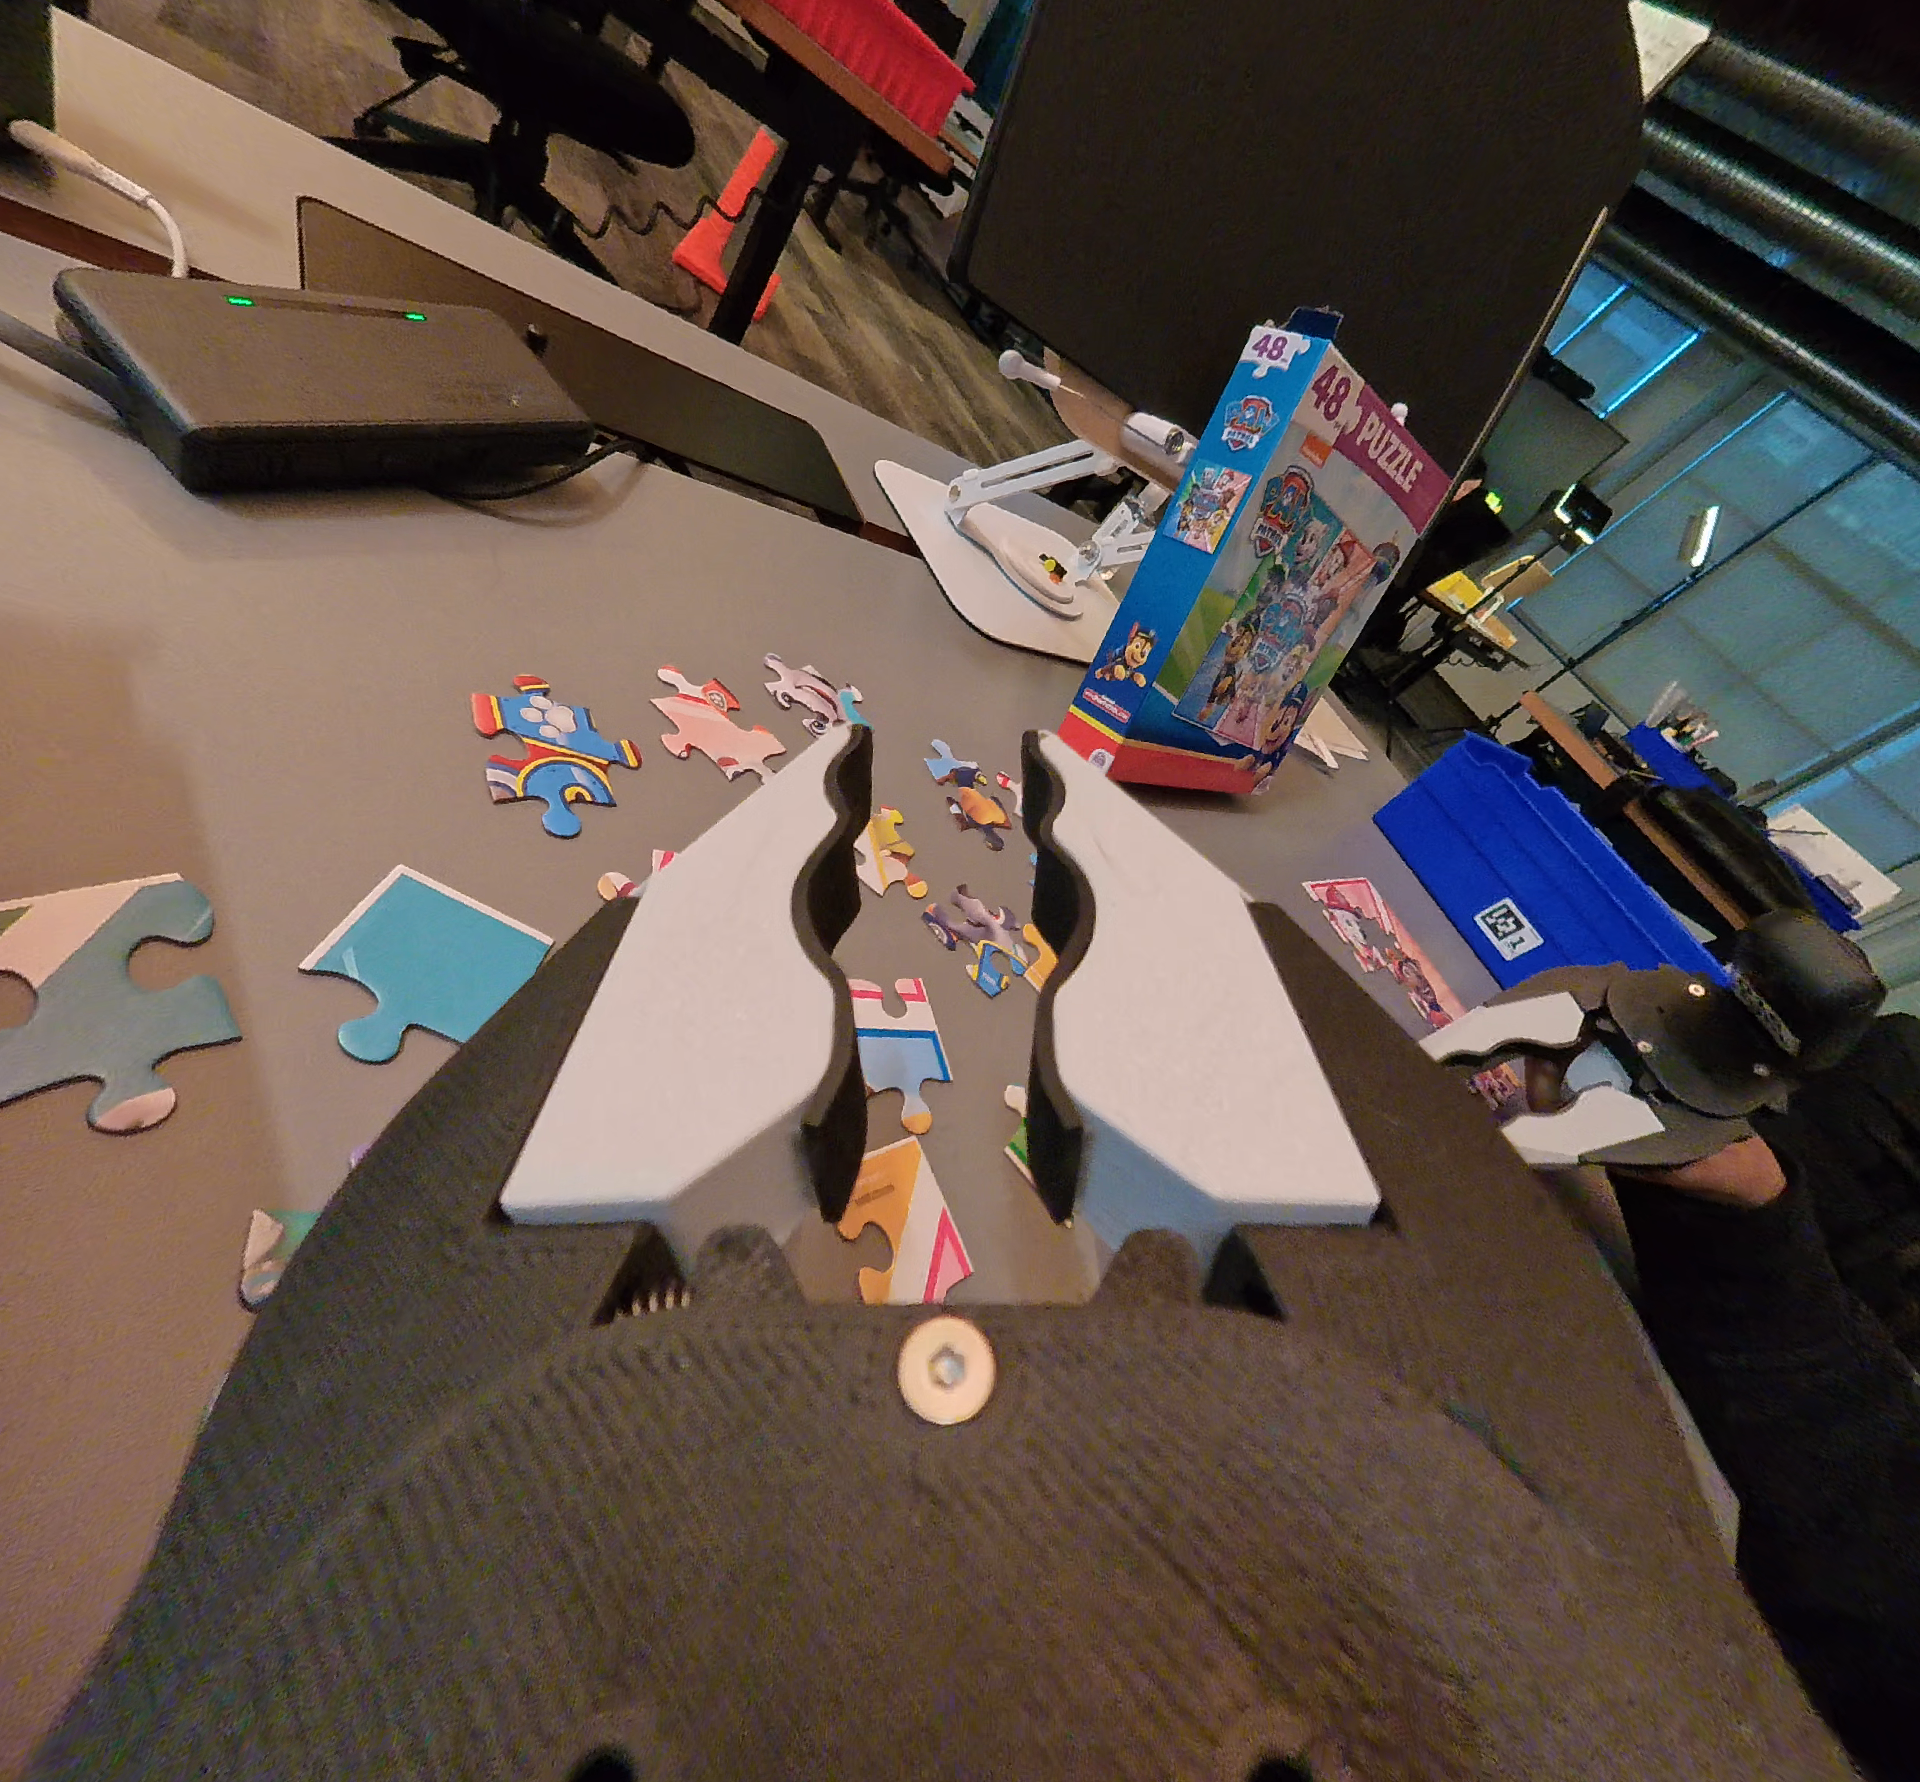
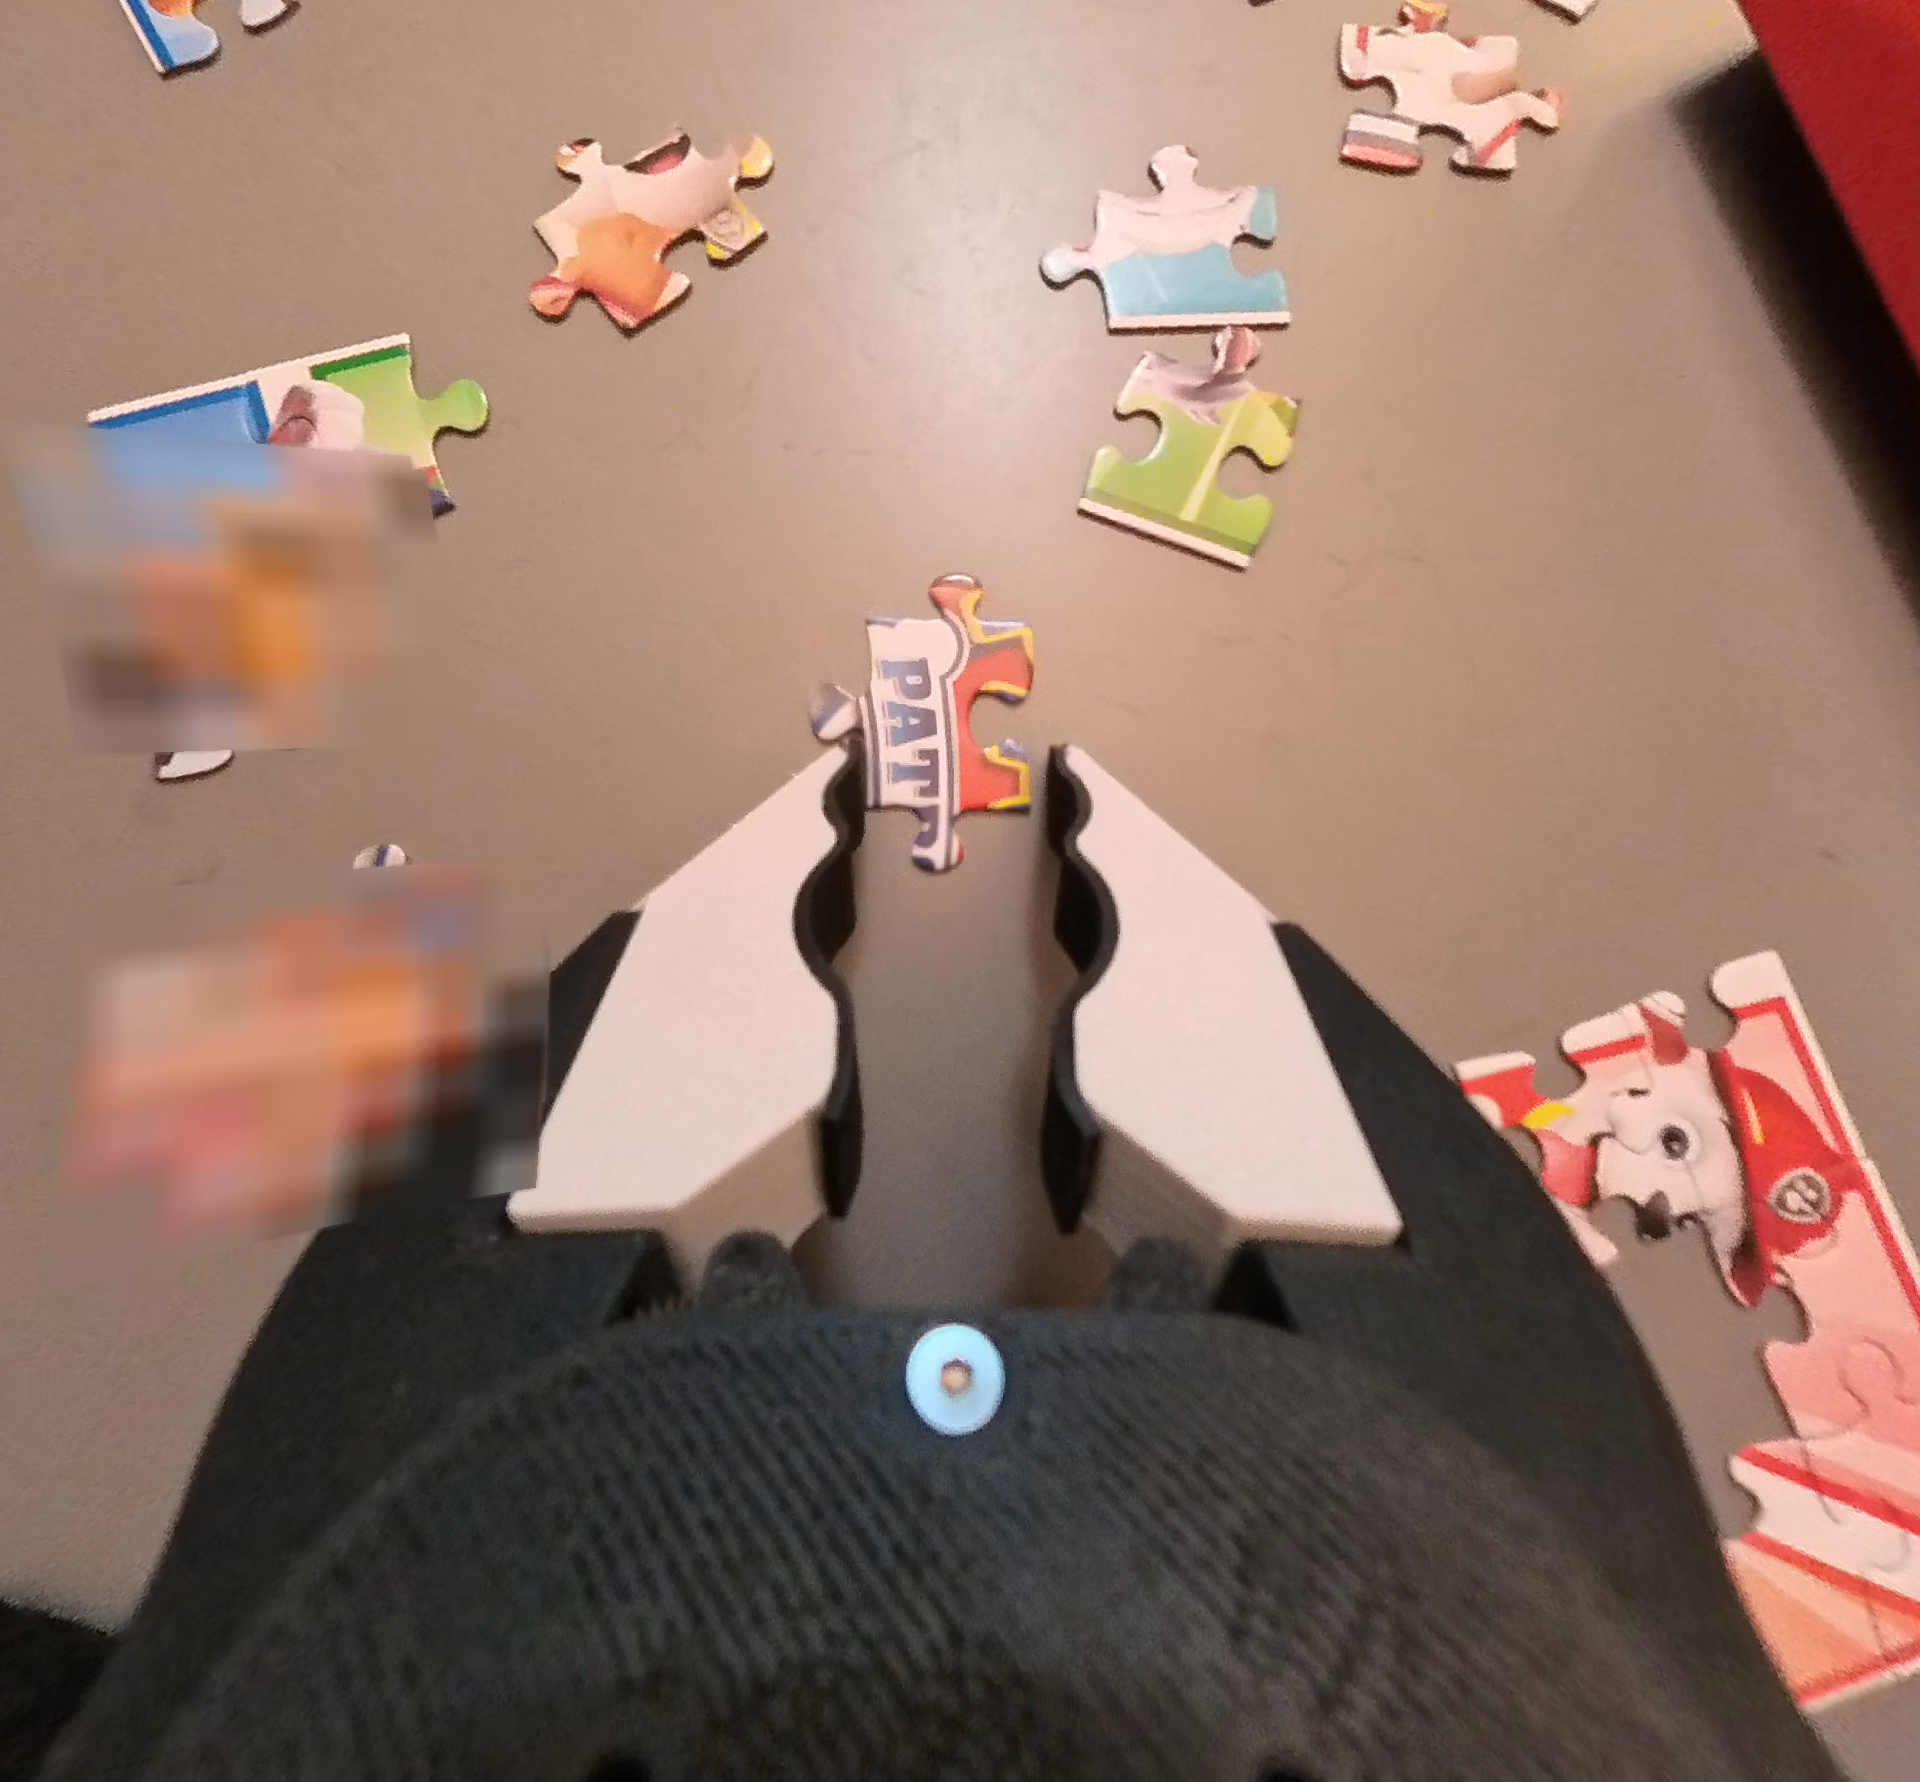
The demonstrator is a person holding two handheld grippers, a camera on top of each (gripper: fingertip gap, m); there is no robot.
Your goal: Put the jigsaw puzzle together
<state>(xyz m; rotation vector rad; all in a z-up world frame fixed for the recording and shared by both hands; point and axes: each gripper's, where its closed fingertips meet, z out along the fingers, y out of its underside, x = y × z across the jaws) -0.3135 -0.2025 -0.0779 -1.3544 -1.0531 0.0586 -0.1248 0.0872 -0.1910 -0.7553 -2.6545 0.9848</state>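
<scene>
Lettered puzzle piece (image 2: 940, 724) between parted fingertips (image 2: 1070, 776)

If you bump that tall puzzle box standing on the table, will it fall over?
Probably, yes. The puzzle box stands upright on its narrow end, tall and thin, so a push high up would likely tip it. Its top flap looks open and many puzzle pieces lie scattered on the table, so it may be light.

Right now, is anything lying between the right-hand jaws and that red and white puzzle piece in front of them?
Nothing visible does. The red and white puzzle piece lies flat on the grey table, partly between the open jaws of the right gripper, with a gap on its right side.
</scene>
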